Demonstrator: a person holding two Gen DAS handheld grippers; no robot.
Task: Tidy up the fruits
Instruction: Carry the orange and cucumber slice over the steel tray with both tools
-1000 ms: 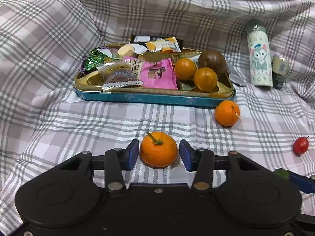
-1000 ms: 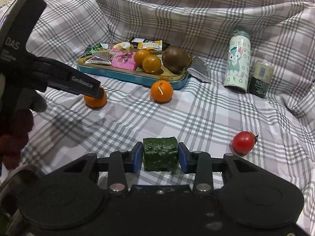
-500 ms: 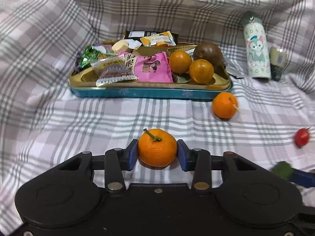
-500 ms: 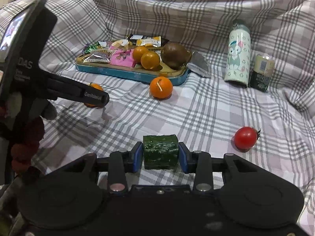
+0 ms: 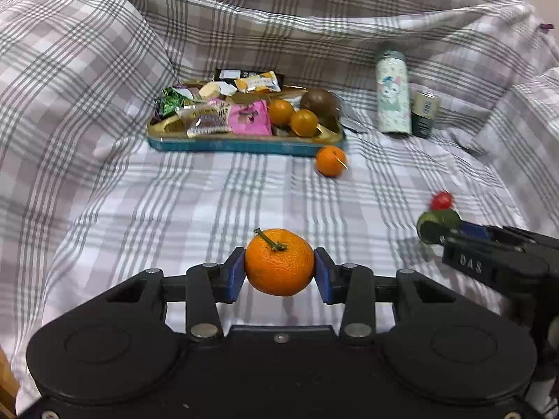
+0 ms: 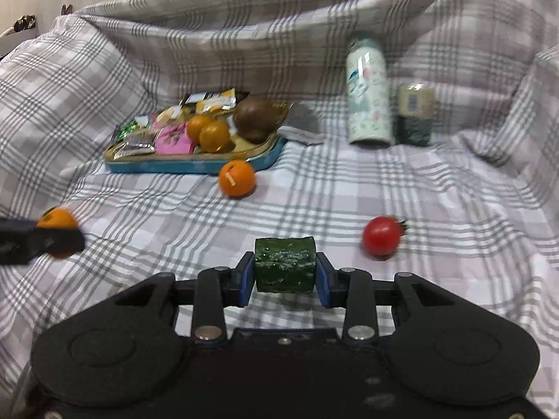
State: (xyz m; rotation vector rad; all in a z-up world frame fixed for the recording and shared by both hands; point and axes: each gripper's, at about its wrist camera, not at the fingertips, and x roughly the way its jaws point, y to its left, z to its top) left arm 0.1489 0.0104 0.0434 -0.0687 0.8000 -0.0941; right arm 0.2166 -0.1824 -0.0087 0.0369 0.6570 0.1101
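My left gripper is shut on a mandarin with a green stem and holds it above the checked cloth. My right gripper is shut on a green cucumber piece, also lifted; the piece shows in the left wrist view. A blue and gold tray at the back holds snack packets, two oranges and a brown fruit. A loose orange lies in front of the tray's right end. A cherry tomato lies on the cloth to the right.
A patterned bottle and a small can stand at the back right. A silver packet lies beside the tray's right end. The checked cloth rises in folds behind and on both sides.
My left gripper closed on the mandarin, lifted it and pulled back from the tray. My right gripper rose with the cucumber piece, so the tray looks farther away.
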